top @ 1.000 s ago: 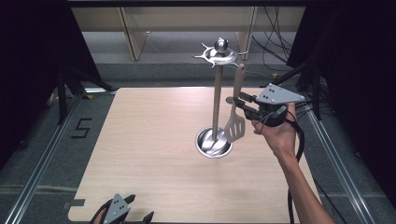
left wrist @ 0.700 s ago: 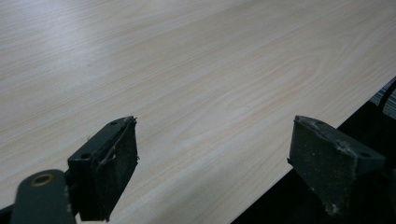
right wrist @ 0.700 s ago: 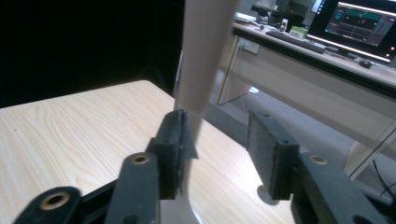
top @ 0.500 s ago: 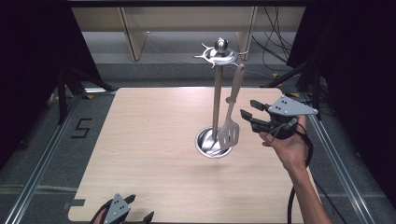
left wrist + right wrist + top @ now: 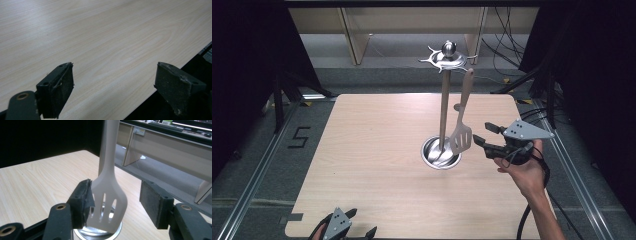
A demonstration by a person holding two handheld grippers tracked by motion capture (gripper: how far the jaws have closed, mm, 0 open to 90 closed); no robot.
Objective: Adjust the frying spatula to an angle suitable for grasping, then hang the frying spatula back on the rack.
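Note:
A shiny metal utensil stand rises from a round base at the table's middle right. A pale slotted spatula hangs from one of its top hooks, head down by the base. Just right of the head is my right gripper, open, its jaws having just been opening. In the right gripper view the spatula hangs at the tips of my right gripper, close beside one pad, and neither pad presses on it. My left gripper rests open at the table's near edge, with bare wood between its jaws.
The light wooden table has metal rails along both sides. Beyond its far edge stand wooden shelf frames, with cables on the floor at the far right. A cable trails from my right gripper toward the bottom edge.
My right gripper has let go of the spatula head, opened wide, and drawn back to the right and downward. The spatula now hangs free from the hook. My left gripper has stayed put.

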